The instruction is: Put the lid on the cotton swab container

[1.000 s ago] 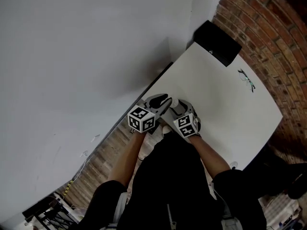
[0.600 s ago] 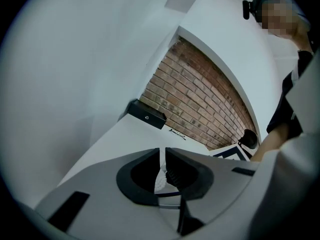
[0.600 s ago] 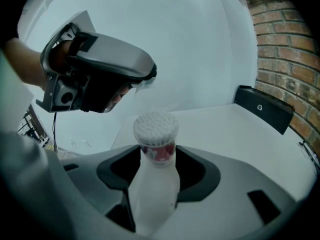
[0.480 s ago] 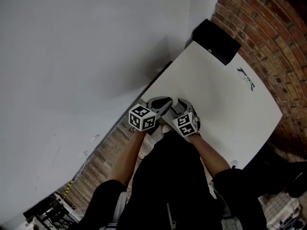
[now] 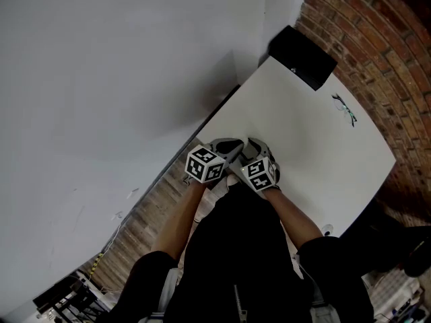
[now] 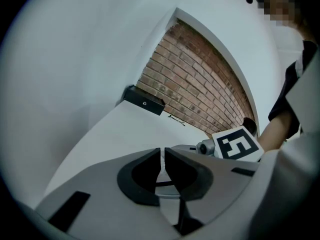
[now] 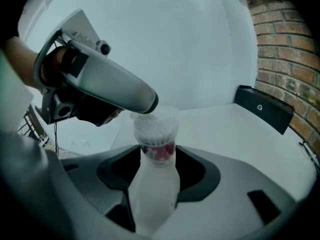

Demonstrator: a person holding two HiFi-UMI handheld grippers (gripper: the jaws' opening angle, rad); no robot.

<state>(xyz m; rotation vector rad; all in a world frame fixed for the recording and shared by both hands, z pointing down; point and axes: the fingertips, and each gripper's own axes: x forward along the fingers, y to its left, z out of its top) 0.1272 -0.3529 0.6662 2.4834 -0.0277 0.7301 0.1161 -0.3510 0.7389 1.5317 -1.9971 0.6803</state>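
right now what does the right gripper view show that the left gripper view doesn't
Only the right gripper view: the swab container, gripped by the right gripper, with the clear lid over its top. Only the left gripper view: the left gripper, its jaws just closing on the lid's edge, and the right gripper's marker cube. Both: black box, brick wall, table.

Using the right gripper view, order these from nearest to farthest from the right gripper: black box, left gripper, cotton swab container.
1. cotton swab container: gripped between the right gripper jaws.
2. left gripper: just beyond, upper left, over the container's top; its jaws have just been closing, nothing clearly between them.
3. black box: far right, at the table far edge.
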